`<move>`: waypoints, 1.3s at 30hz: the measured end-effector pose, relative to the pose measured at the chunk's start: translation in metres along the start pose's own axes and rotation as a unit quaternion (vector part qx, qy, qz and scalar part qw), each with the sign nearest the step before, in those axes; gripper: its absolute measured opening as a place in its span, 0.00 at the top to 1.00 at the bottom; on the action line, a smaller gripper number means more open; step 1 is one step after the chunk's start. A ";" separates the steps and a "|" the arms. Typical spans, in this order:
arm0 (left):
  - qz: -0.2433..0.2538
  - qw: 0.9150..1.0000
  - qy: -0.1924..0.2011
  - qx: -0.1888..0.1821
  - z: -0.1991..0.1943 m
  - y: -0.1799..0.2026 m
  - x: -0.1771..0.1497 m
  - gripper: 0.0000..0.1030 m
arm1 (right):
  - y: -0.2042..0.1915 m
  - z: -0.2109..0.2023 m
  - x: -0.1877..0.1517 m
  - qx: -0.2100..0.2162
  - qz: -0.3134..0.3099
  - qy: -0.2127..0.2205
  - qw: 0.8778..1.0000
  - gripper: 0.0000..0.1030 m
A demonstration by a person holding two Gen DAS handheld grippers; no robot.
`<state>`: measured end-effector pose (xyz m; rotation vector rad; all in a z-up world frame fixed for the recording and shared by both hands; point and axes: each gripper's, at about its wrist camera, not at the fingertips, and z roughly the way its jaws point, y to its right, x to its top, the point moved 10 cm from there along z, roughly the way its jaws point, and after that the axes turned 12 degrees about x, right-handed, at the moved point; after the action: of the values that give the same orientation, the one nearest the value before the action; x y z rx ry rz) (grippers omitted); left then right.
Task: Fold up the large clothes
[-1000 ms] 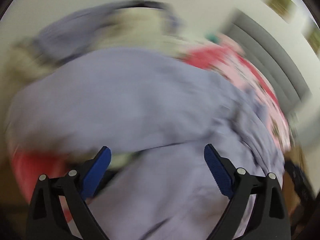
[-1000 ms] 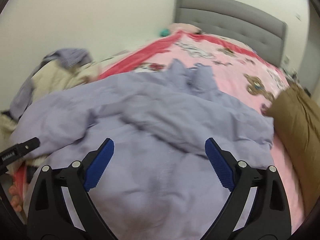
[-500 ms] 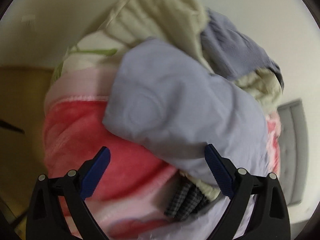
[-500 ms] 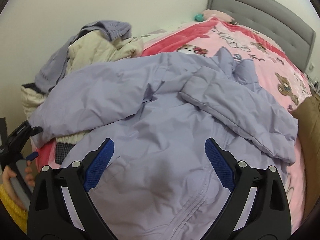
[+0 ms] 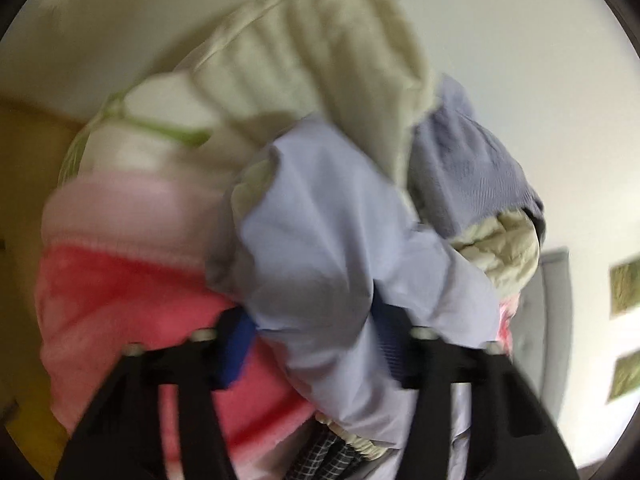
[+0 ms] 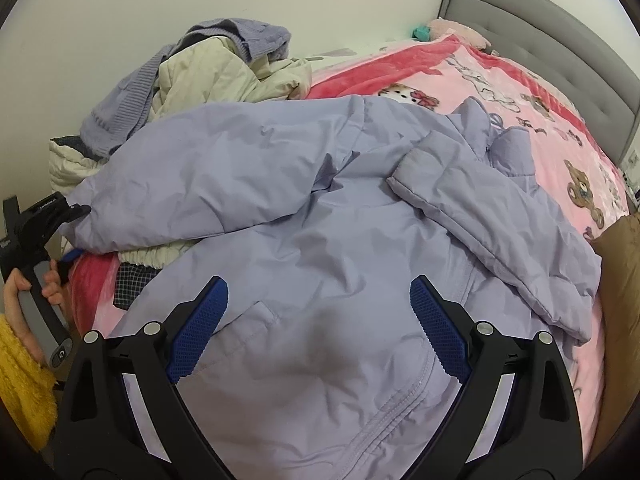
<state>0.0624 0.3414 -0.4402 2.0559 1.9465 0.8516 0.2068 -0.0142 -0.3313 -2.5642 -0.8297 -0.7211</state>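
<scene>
Bedroom, pink blanket (image 6: 540,92) on the bed, lilac jacket (image 6: 320,280) spread across it.
Left gripper (image 5: 312,344), its jaws just closing, is clamped on the jacket's left sleeve end (image 5: 320,248); right gripper (image 6: 318,328) hovers released over the jacket's near front, gripping nothing.

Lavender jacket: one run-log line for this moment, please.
stage: sleeve grab | left gripper: jaws just closing on lavender jacket sleeve end, shut on it | right gripper: open above jacket front | pink blanket: underneath
</scene>
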 end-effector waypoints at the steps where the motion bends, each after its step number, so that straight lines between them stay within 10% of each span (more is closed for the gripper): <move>1: 0.013 1.000 0.009 0.002 -0.003 0.005 0.003 0.68 | 0.002 0.001 -0.001 -0.001 0.002 -0.001 1.000 0.14; 9: 0.050 0.998 0.046 -0.015 -0.053 0.056 0.018 0.79 | 0.025 -0.010 -0.008 -0.010 0.032 0.008 0.999 0.14; 14: 0.131 0.982 0.110 -0.074 -0.107 0.155 0.021 0.79 | 0.059 -0.026 -0.024 -0.020 0.082 0.018 0.996 0.14; 18: 0.227 0.948 0.159 -0.153 -0.144 0.258 -0.008 0.82 | 0.093 -0.044 -0.041 -0.031 0.124 0.029 0.991 0.14; 27: 0.441 0.840 0.188 -0.253 -0.156 0.470 -0.175 0.87 | 0.177 -0.099 -0.086 -0.093 0.212 0.064 0.971 0.14; 39: 0.648 0.715 0.078 -0.250 -0.072 0.450 -0.457 0.88 | 0.269 -0.137 -0.177 -0.149 0.393 0.093 0.903 0.14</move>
<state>0.4204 -0.1714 -0.2811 2.7429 -0.1396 1.5158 0.2004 -0.3629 -0.3653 -2.6849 0.4187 -0.8288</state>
